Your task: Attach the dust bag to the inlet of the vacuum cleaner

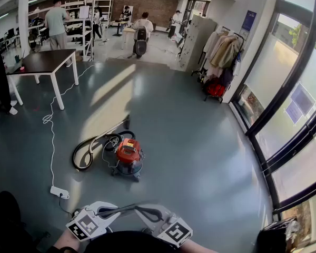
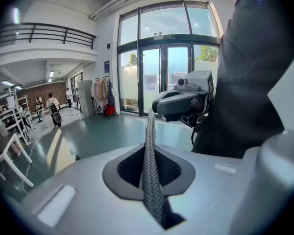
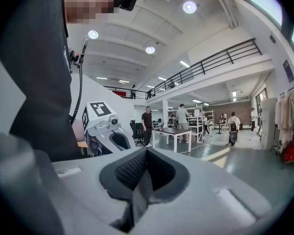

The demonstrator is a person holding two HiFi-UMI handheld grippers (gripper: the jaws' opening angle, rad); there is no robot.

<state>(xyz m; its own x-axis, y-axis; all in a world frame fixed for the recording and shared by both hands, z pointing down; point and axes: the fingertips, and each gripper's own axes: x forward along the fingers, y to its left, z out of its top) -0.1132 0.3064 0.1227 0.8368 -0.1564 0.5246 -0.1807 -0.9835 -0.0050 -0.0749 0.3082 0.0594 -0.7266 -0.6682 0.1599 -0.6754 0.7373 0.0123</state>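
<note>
Two grey plastic tongs counted, left gripper (image 2: 150,146) and right gripper (image 3: 143,173), each clenched on nothing visible, though possibly pinching something thin on the left. Held tip to tip at 6 o'clock of the head view, close to the chest, probably for want of anything within reach. One red-topped canister vacuum cleaner (image 1: 128,156) standing on the grey floor (image 1: 200,141) at 12 o'clock from them, well apart; one black hose (image 1: 75,158) looped at its 9 o'clock. Zero dust bags seen anywhere.
</note>
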